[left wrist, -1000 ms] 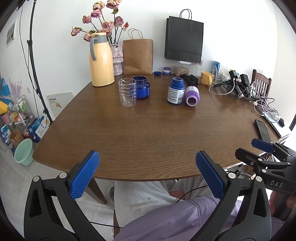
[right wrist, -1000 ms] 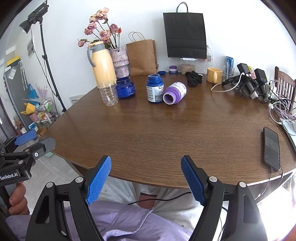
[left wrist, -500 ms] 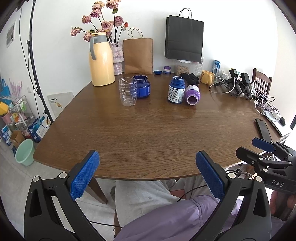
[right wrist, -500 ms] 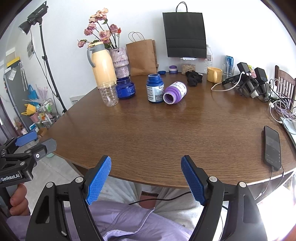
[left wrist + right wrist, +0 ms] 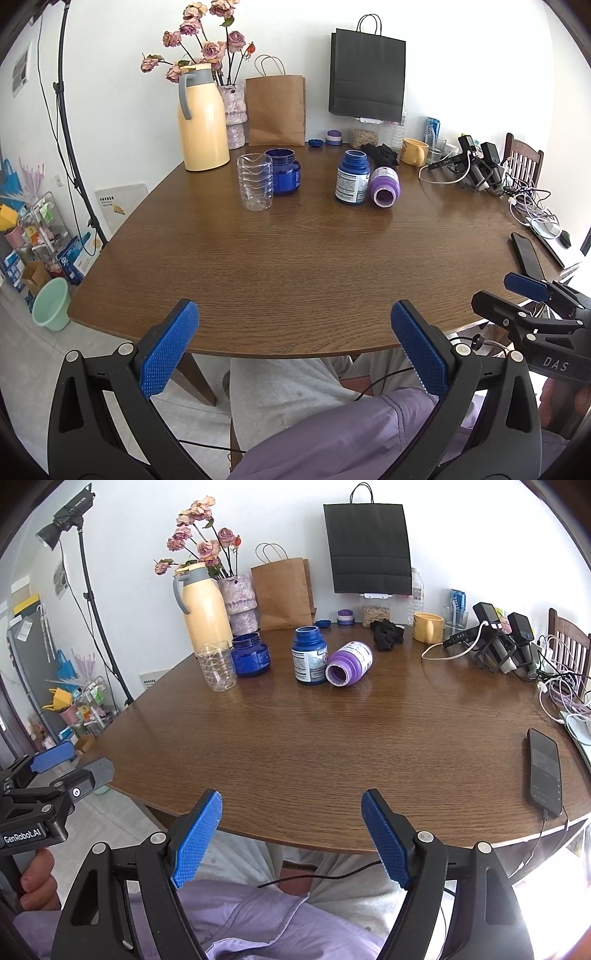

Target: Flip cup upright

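Note:
A purple container (image 5: 384,184) lies on its side on the wooden table (image 5: 295,258), mouth towards me; it also shows in the right wrist view (image 5: 349,662). A clear plastic cup (image 5: 255,181) stands upright at the far left, also in the right wrist view (image 5: 217,666). My left gripper (image 5: 293,354) is open and empty, held off the table's near edge. My right gripper (image 5: 291,834) is open and empty too, at the near edge. Both are far from the containers.
A blue bottle (image 5: 351,177) stands next to the purple container; a blue jar (image 5: 283,170) stands behind the clear cup. A yellow thermos (image 5: 202,118), flowers and paper bags line the back. A phone (image 5: 543,771), cables and chargers (image 5: 498,642) lie at the right.
Both grippers have shifted very slightly; nothing on the table has moved.

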A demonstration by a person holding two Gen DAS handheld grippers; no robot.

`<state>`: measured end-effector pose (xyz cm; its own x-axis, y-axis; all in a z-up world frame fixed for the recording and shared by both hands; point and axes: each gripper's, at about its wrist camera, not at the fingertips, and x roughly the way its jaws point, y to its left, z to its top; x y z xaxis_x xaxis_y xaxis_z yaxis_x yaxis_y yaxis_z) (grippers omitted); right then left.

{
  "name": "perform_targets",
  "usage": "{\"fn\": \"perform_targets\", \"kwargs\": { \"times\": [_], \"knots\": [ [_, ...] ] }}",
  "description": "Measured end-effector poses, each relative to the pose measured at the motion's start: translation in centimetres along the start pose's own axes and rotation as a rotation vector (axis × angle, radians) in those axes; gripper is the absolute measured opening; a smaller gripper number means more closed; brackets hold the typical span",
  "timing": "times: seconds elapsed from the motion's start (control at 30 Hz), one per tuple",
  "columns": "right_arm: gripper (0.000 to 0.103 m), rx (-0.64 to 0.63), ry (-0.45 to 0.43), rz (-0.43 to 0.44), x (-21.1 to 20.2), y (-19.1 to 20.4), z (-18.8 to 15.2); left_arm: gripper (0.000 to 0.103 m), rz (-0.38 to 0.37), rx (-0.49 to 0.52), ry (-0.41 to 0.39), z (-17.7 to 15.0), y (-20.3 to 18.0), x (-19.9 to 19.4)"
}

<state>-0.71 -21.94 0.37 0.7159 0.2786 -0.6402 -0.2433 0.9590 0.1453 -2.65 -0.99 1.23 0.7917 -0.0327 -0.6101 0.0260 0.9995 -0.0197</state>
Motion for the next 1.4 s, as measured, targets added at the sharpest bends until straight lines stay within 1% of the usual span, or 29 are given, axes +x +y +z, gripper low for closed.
{"fn": "perform_targets", "kwargs": {
  "times": [1.4],
  "knots": [
    [0.081,0.003,0.001,0.002,0.00,-0.15,-0.09,0.103,0.000,0.004,0.003,-0.14,0.15,0.09]
  ]
}}
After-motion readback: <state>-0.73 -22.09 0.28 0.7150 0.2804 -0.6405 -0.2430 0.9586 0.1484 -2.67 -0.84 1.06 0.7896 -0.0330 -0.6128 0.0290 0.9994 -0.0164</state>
